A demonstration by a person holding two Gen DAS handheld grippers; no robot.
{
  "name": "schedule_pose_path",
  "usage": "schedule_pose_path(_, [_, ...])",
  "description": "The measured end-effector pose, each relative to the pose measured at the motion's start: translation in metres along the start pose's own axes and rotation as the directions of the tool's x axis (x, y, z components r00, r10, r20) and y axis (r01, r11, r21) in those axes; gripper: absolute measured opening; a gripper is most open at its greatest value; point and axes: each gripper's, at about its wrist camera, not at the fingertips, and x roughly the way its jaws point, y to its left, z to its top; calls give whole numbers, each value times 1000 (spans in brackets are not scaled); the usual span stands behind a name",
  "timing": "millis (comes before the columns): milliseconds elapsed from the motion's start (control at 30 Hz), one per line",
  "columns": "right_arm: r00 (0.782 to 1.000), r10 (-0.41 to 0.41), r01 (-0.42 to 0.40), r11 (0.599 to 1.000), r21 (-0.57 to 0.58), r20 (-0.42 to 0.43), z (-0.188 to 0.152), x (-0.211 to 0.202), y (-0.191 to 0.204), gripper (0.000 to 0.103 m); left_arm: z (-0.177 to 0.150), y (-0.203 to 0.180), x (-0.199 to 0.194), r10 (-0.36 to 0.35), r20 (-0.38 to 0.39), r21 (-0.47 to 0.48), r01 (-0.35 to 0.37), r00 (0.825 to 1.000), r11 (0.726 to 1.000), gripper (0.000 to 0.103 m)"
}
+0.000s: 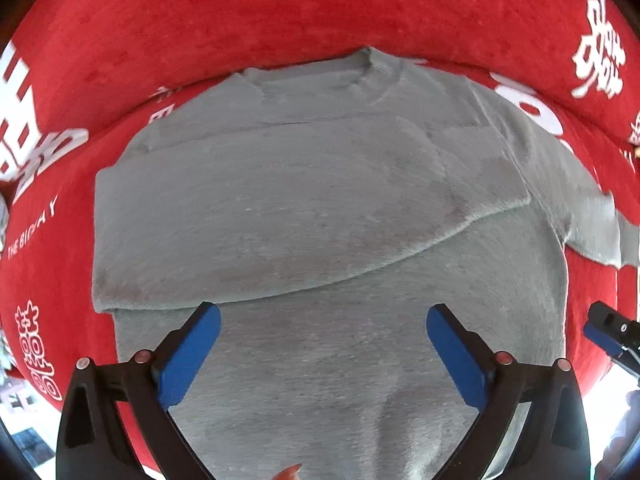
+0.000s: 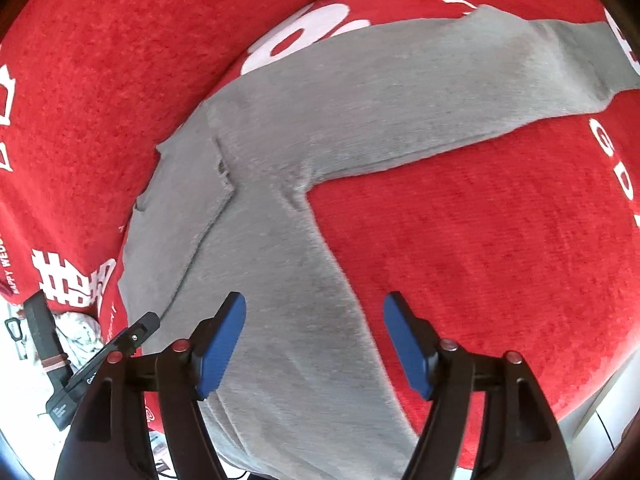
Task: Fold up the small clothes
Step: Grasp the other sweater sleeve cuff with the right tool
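A small grey long-sleeved sweater [image 1: 320, 216] lies flat on a red cloth [image 1: 240, 20] with white characters. One sleeve is folded across the chest, its edge running diagonally [image 1: 400, 256]. The other sleeve [image 2: 440, 92] lies stretched out to the side. My left gripper [image 1: 323, 316] is open and empty above the sweater's lower body. My right gripper [image 2: 315, 308] is open and empty above the sweater's side edge, below the armpit. The right gripper's tip also shows at the right edge of the left wrist view [image 1: 608, 332].
The red cloth [image 2: 500, 260] covers the whole work surface and drops off at the near edge. Below the edge, at the left of the right wrist view, are the left gripper's black body [image 2: 100, 364] and some crumpled light fabric [image 2: 80, 332].
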Motion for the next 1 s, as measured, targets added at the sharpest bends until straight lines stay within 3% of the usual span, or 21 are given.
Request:
schedule_pose_path(267, [998, 4, -10, 996, 92, 62, 12, -21, -43, 75, 8, -29, 11, 68, -25, 56, -67, 997, 996, 103])
schedule_pose_path(433, [987, 38, -67, 980, 187, 153, 23, -38, -85, 78, 15, -45, 23, 48, -68, 85, -42, 997, 995, 103])
schedule_pose_path(800, [937, 38, -211, 853, 477, 346, 60, -62, -195, 78, 34, -90, 23, 0, -33, 145, 4, 999, 989, 103])
schedule_pose_path(1000, [909, 57, -282, 814, 508, 413, 84, -57, -225, 78, 40, -109, 25, -8, -15, 156, 10, 1000, 988, 103])
